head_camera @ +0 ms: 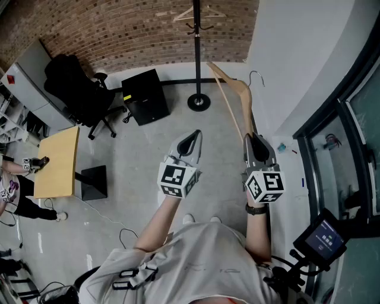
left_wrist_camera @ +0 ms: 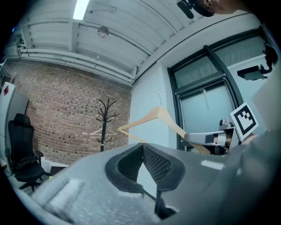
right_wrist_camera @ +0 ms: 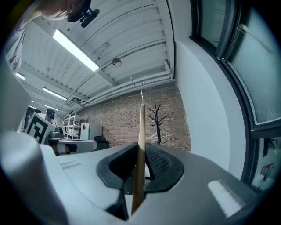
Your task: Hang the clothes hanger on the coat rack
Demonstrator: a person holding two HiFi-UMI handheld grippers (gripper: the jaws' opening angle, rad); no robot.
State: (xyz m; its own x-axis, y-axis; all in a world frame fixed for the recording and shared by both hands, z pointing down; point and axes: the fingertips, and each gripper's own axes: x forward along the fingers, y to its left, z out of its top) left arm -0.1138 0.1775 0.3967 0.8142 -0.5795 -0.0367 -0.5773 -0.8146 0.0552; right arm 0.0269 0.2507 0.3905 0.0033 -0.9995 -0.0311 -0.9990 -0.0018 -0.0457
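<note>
A wooden clothes hanger with a metal hook is held up in my right gripper, which is shut on one of its arms. In the right gripper view the hanger stands edge-on between the jaws of the right gripper. The black coat rack stands ahead by the brick wall, with another hanger hanging on it. My left gripper is shut and holds nothing, a little left of the right one. In the left gripper view, the left gripper points toward the coat rack, with the held hanger to its right.
A black office chair and a black box stand left of the rack. A wooden table is further left, with a person beside it. A white wall and glass doors run along the right.
</note>
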